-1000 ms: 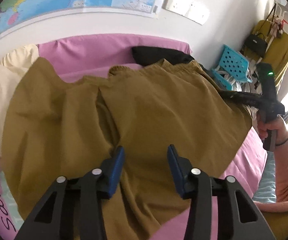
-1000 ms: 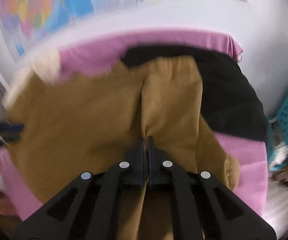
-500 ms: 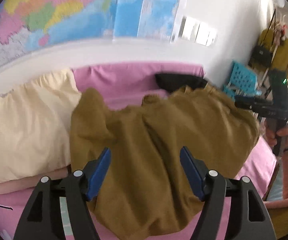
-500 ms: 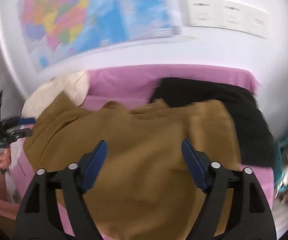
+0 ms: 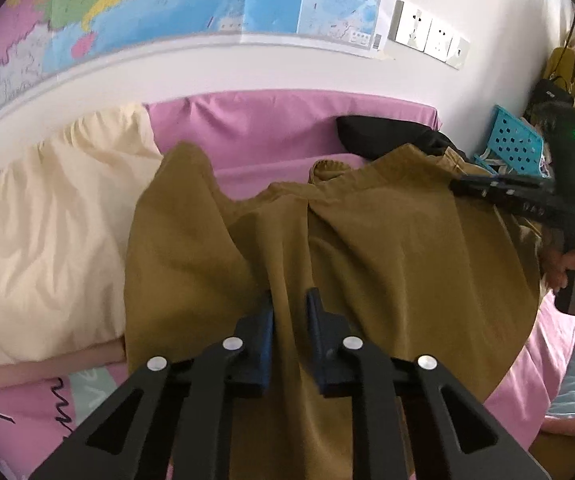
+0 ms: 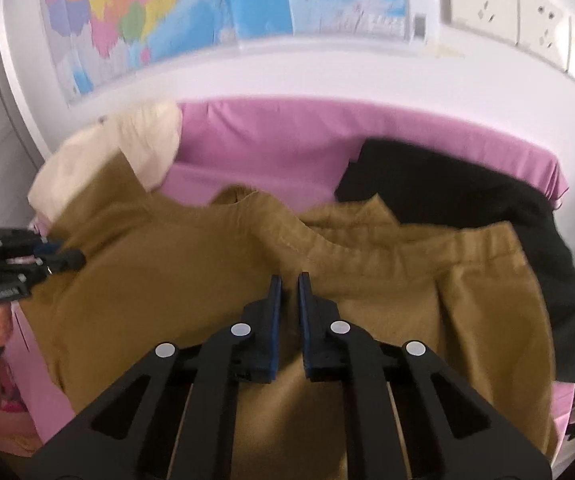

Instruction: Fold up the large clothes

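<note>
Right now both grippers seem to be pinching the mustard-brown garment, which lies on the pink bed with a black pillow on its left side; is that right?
Not quite: the pillow on the left is cream, as the left wrist view shows. The black thing is a black garment on the right. The rest holds: the left gripper and right gripper both pinch the mustard-brown garment on the pink bed.

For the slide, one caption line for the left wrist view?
Left gripper pinches a ridge of the brown garment spread on the pink bed.
</note>
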Motion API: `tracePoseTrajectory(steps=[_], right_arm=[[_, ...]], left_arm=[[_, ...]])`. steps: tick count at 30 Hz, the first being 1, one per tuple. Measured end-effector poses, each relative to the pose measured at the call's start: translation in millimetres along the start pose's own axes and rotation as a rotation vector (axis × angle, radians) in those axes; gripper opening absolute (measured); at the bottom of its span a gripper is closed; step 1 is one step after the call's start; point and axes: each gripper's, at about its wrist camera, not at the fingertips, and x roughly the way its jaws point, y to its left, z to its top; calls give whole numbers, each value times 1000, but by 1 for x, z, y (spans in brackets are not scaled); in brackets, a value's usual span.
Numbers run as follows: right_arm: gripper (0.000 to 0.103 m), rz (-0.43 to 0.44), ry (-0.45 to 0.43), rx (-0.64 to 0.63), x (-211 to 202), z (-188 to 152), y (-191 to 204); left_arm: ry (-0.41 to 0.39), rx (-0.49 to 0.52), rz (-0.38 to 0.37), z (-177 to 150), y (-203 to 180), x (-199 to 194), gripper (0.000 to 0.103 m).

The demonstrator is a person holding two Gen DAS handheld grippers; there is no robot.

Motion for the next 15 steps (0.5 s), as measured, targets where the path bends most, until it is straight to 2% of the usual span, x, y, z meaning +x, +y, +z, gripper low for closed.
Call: tracePoseTrajectory(steps=[9,13,14,15], right_arm=[[8,-36,-10,21,22,14,-6],[8,-74,92,-6,63,2,-8],[11,-70,114,1,69,-1,-10],[11,-67,117,15,72,-3,-13]], left_arm=[[-23,19,48,13,-3,-2,14],[2,-18,50,14,8,9,31],[9,-20,53,13,10,14,38],[19,-30,62,12,15,20,40]])
